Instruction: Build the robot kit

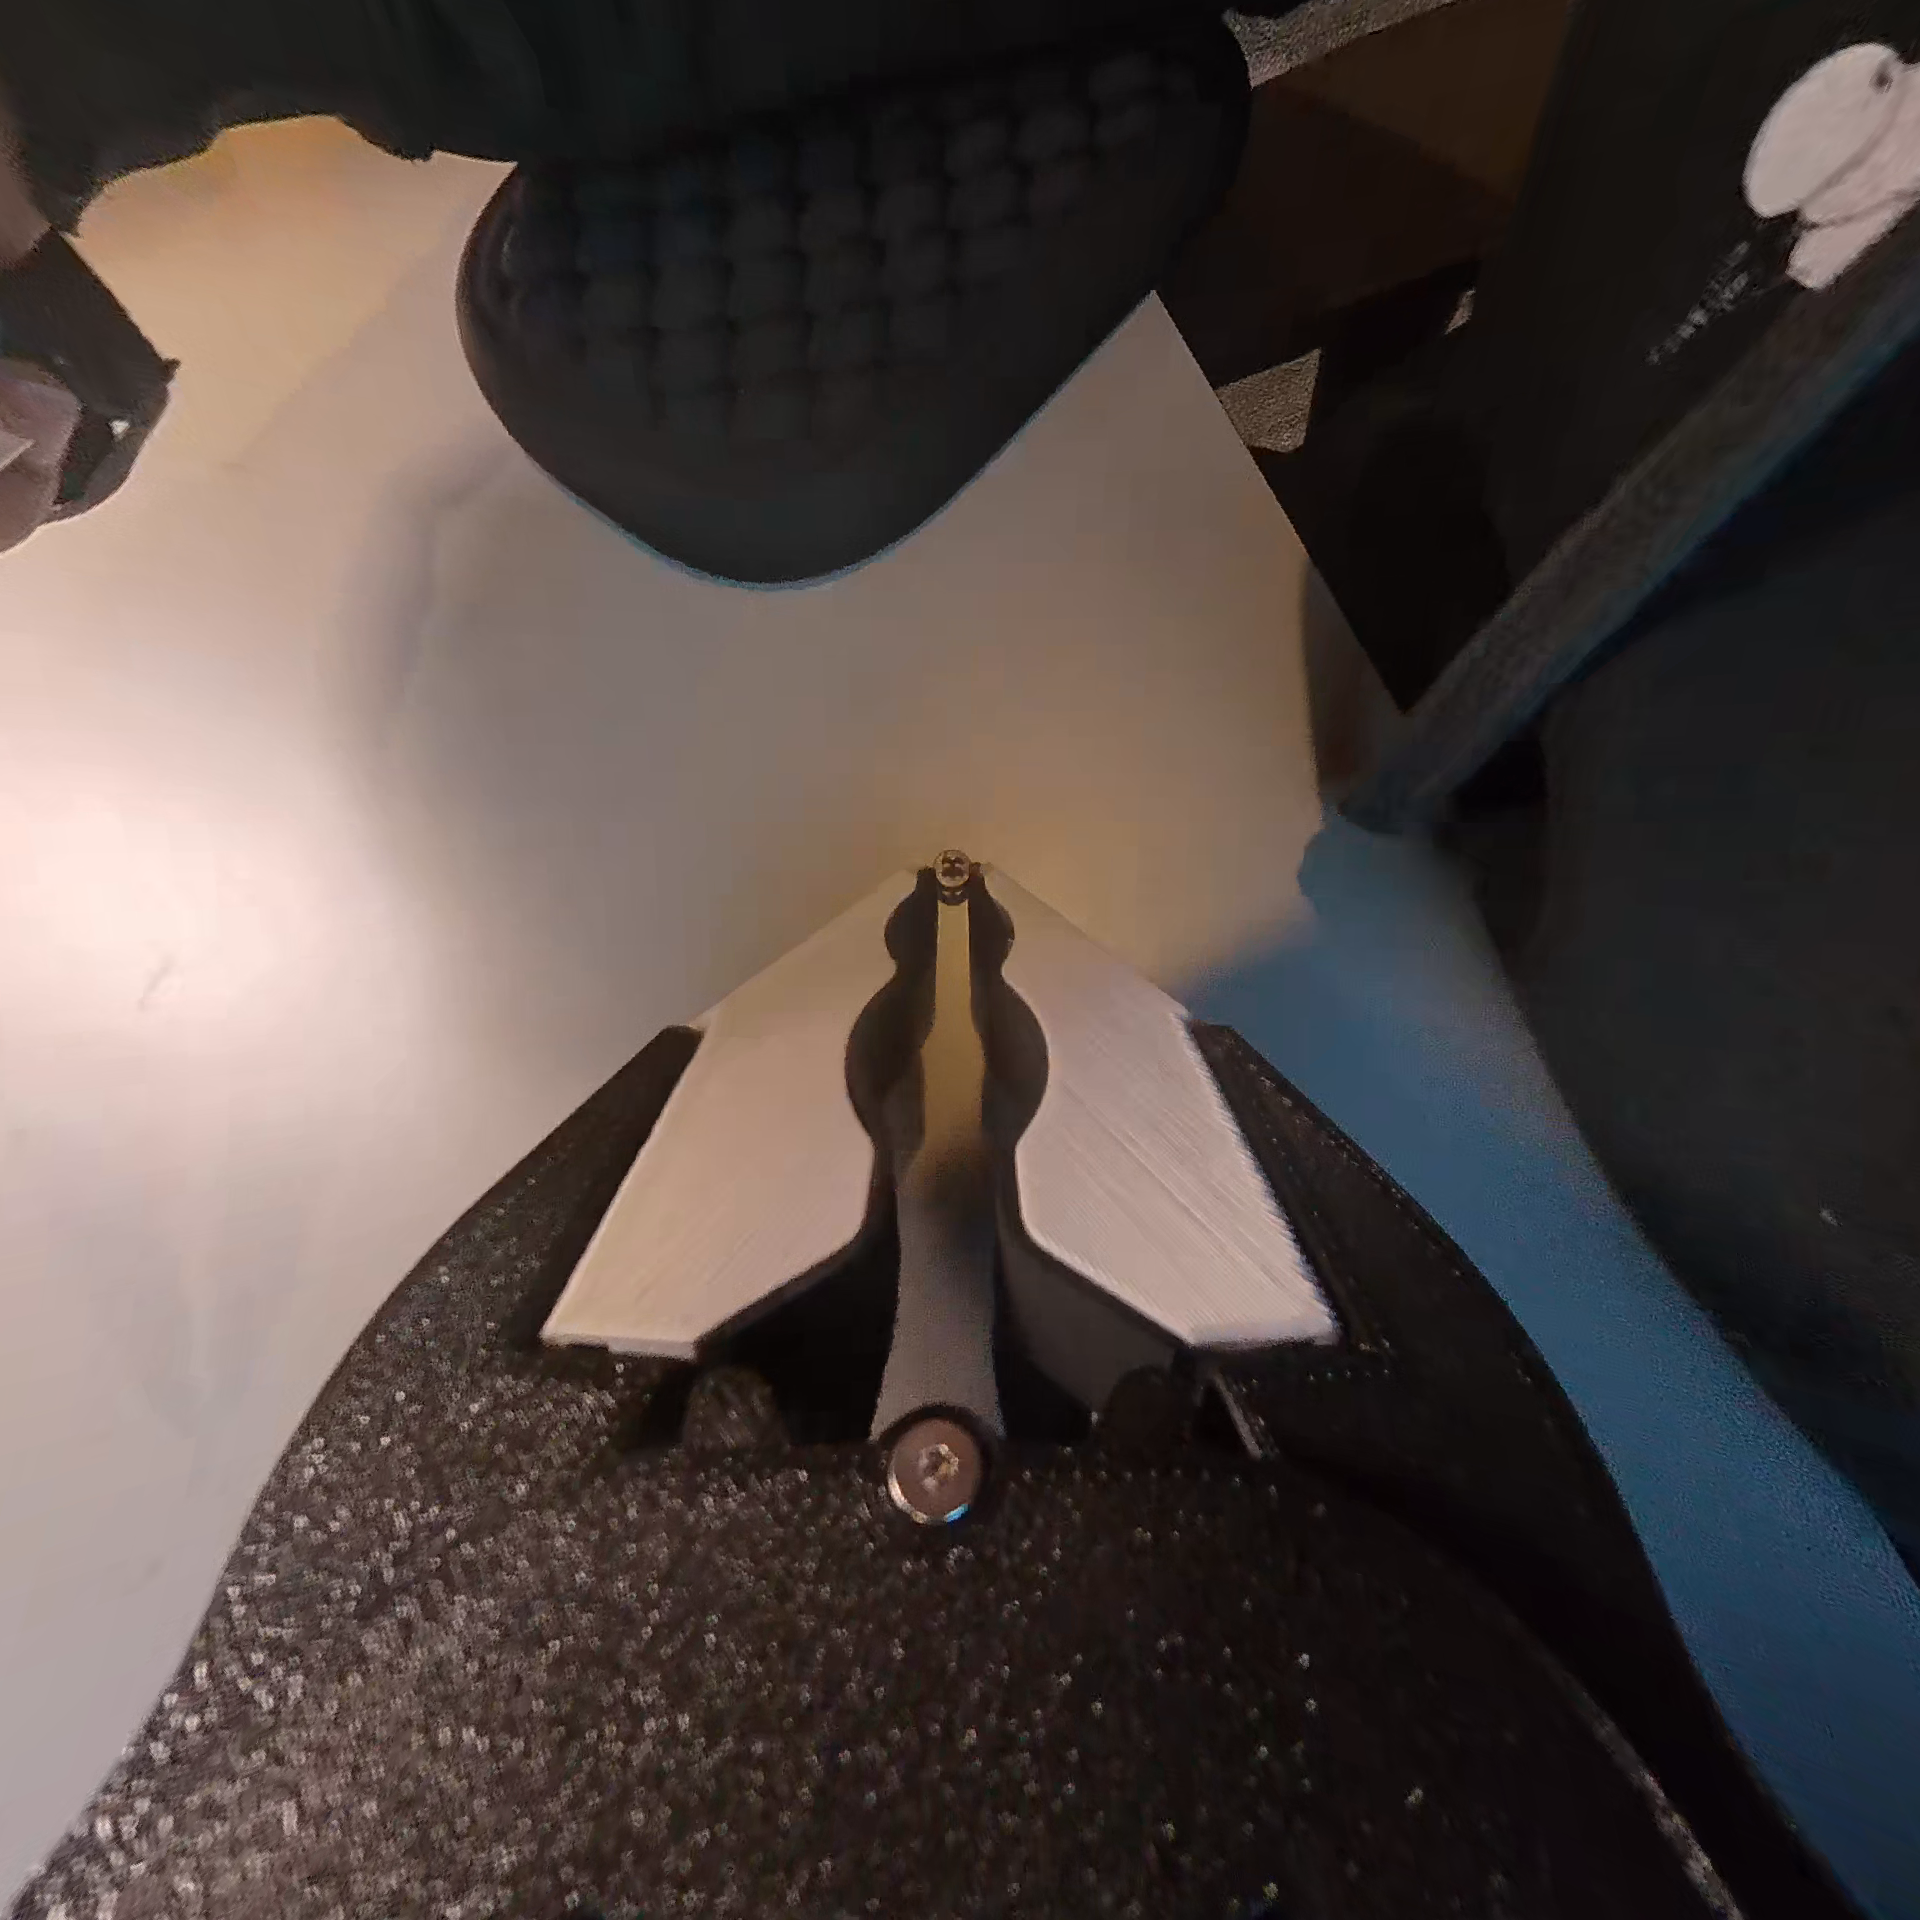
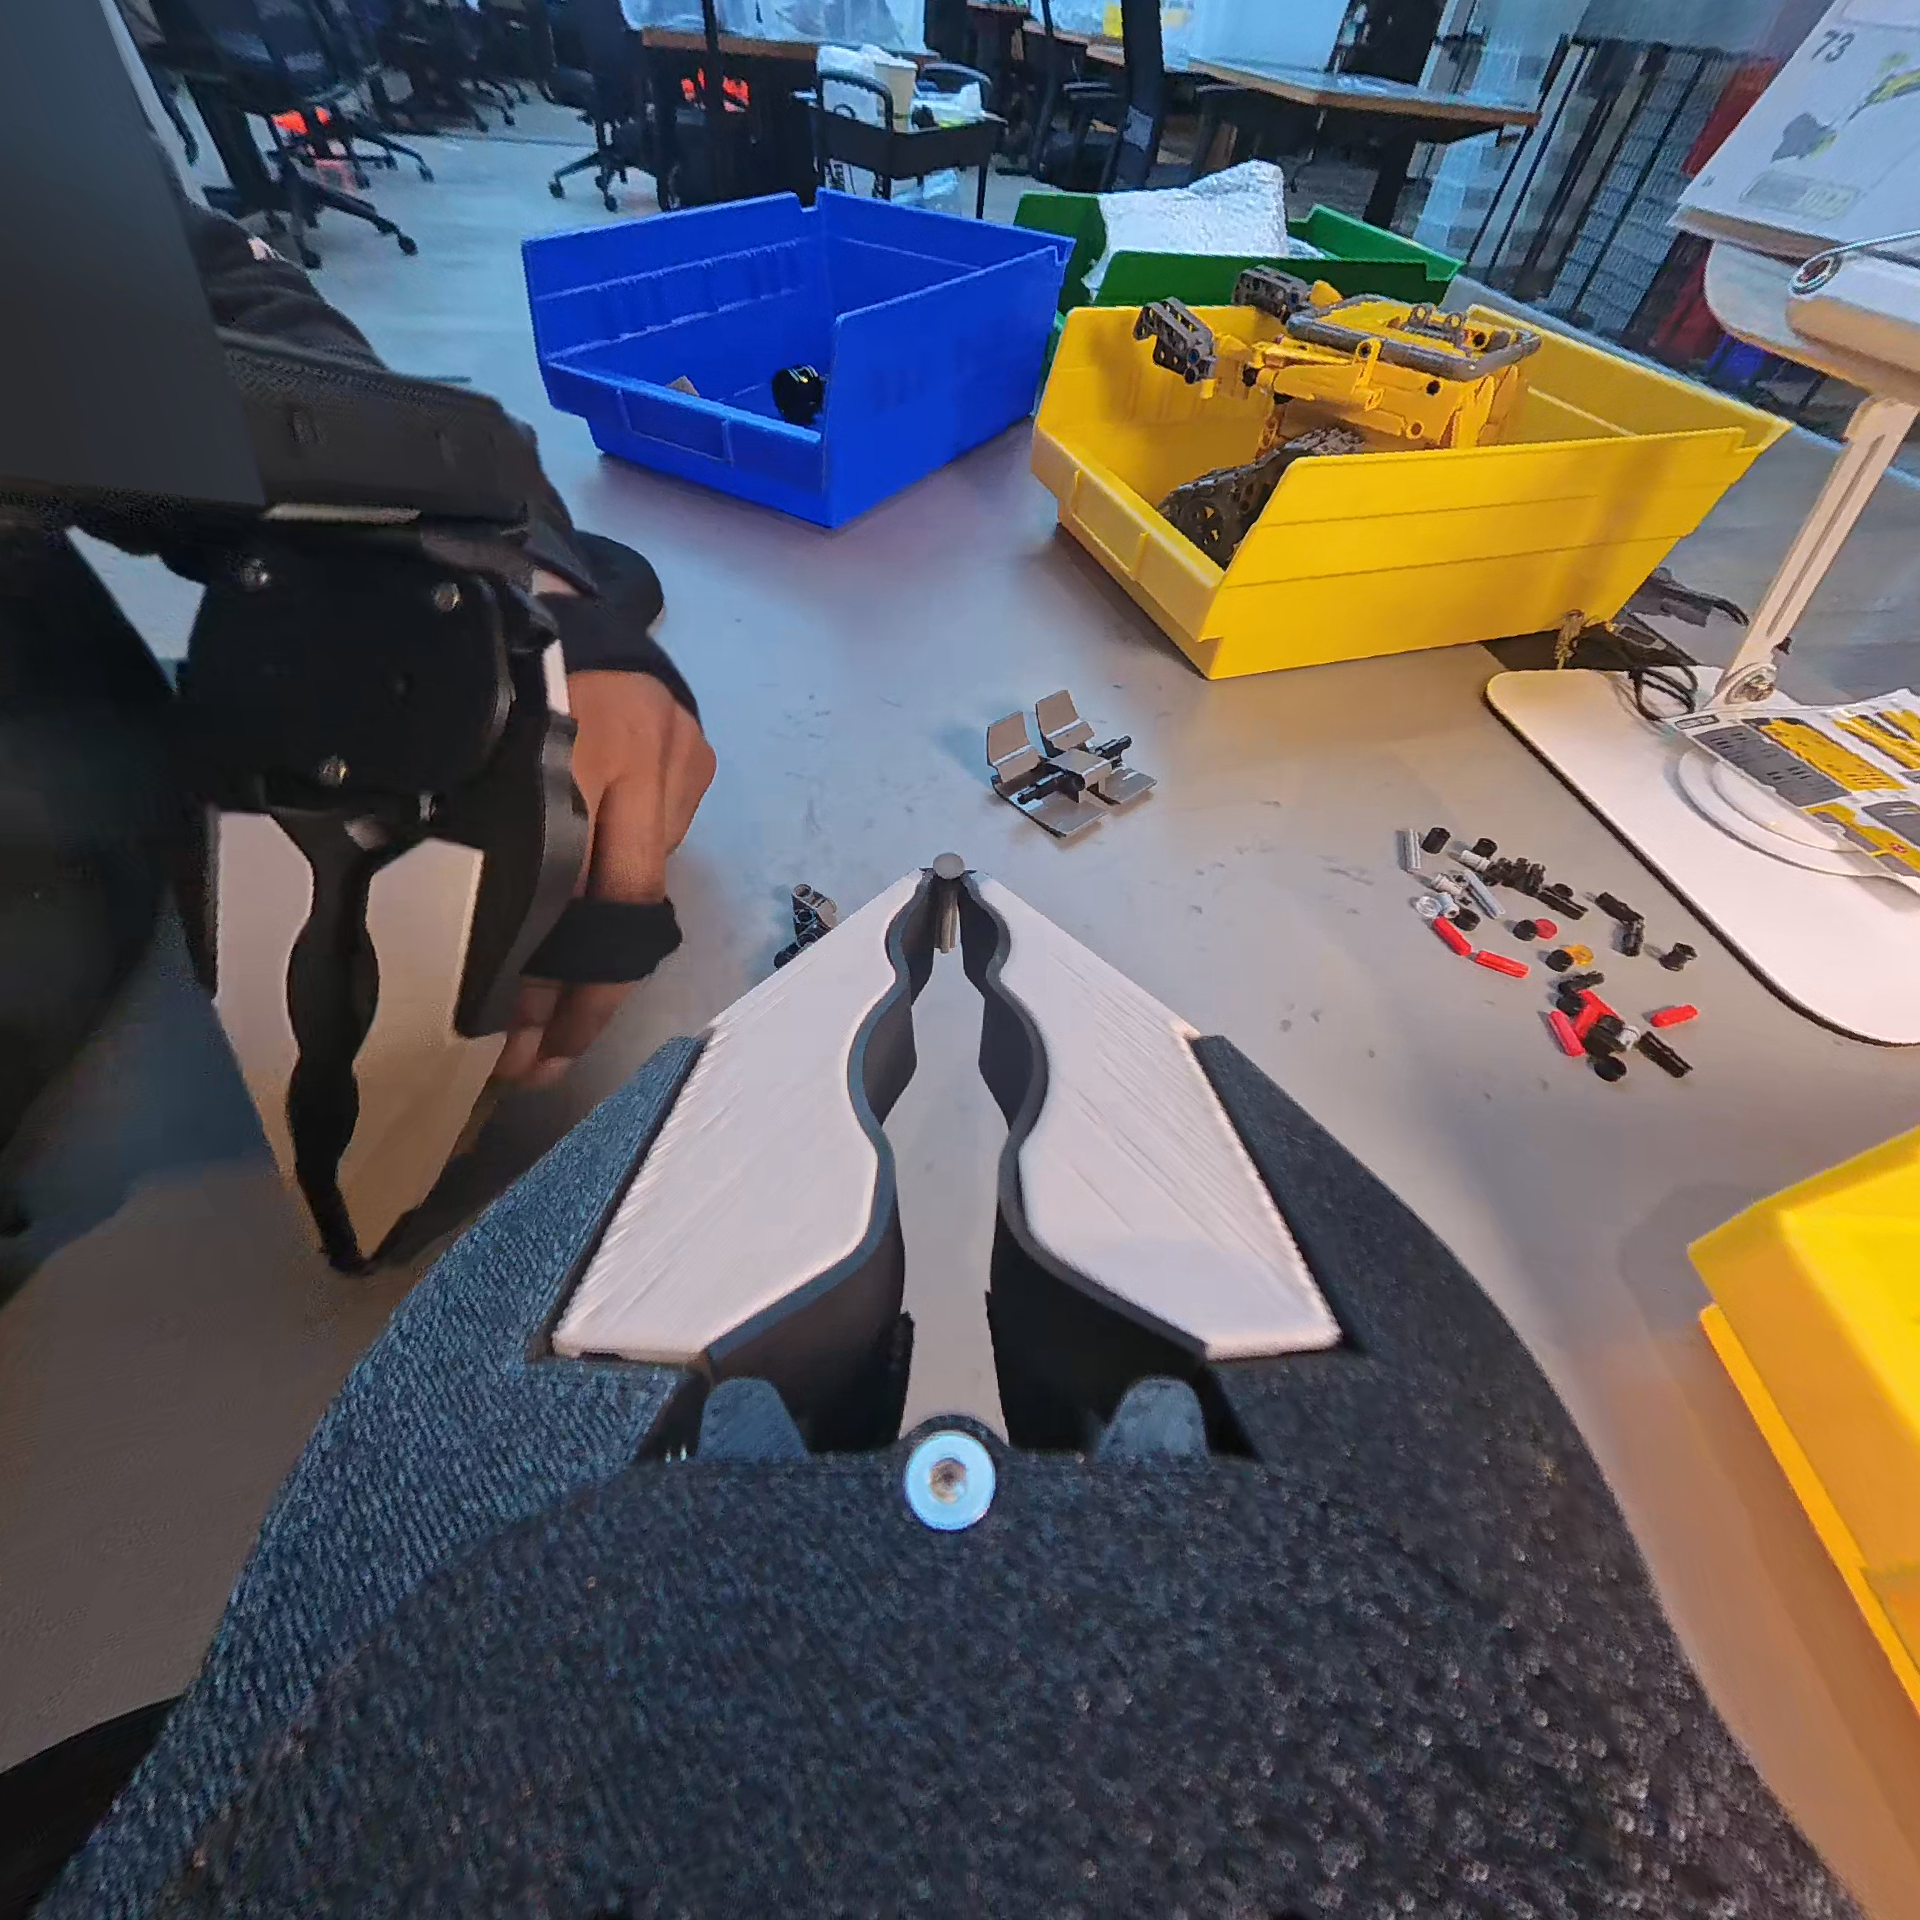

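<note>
Beyond the white-and-black right gripper [image 2: 948,883] stand a blue bin [image 2: 800,353], a yellow bin [image 2: 1455,561], and scattered red-and-black small parts [image 2: 1558,956].

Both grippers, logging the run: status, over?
Left gripper shut on small silver screw. Right gripper shut on short grey pin. Grey tabletop ahead, bins beyond.

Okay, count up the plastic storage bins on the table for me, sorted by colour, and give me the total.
Blue bin: 1
Green bin: 1, mostly hidden behind the others
Yellow bins: 2, one holding a yellow brick-built vehicle, one cut off at the right edge
Total: 4
</note>
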Motion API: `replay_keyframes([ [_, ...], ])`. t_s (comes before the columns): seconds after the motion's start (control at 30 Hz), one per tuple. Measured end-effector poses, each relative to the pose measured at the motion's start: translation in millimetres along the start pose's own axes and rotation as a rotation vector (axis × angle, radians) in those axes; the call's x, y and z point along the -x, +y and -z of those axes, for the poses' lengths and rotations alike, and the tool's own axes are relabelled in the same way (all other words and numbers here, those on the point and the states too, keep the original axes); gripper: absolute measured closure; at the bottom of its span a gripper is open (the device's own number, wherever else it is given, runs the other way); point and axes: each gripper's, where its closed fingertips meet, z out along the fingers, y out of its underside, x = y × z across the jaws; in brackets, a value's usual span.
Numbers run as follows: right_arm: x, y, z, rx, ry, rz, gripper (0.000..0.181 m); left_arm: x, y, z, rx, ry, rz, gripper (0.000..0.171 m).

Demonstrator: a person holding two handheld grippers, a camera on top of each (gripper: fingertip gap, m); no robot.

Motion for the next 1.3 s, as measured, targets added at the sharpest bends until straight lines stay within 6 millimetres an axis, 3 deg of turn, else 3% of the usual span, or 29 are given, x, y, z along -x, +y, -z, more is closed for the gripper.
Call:
replay_keyframes([
  [0.17,-1,4,0,0.007,-0.002,-0.011,0.177,13,37,48,0.02,-0.041,0.056,0.166],
  [0.3,-1,8,-4,0.018,-0.013,-0.022,0.177,23,67,61,0.081,-0.105,0.063,0.166],
  [0.6,-1,14,-7,0.028,-0.023,-0.044,0.177,36,77,72,0.092,-0.167,0.073,0.161],
  [0.73,1,14,-8,0.018,-0.038,-0.055,0.177,45,79,91,0.053,-0.218,0.14,0.158],
  [0.87,4,14,-9,0.018,-0.05,-0.059,0.177,63,93,108,0.018,-0.332,0.263,0.149],
  [1.0,4,16,-12,0.023,-0.058,-0.069,0.177,66,102,102,0.025,-0.337,0.324,0.143],
  [1.1,5,18,-14,0.027,-0.067,-0.076,0.177,66,104,95,0.025,-0.32,0.334,0.154],
  [1.13,6,19,-15,0.028,-0.07,-0.077,0.177,67,104,95,0.02,-0.325,0.332,0.166],
  [1.3,9,18,-17,0.022,-0.088,-0.086,0.177,61,92,95,-0.034,-0.274,0.288,0.166],
])
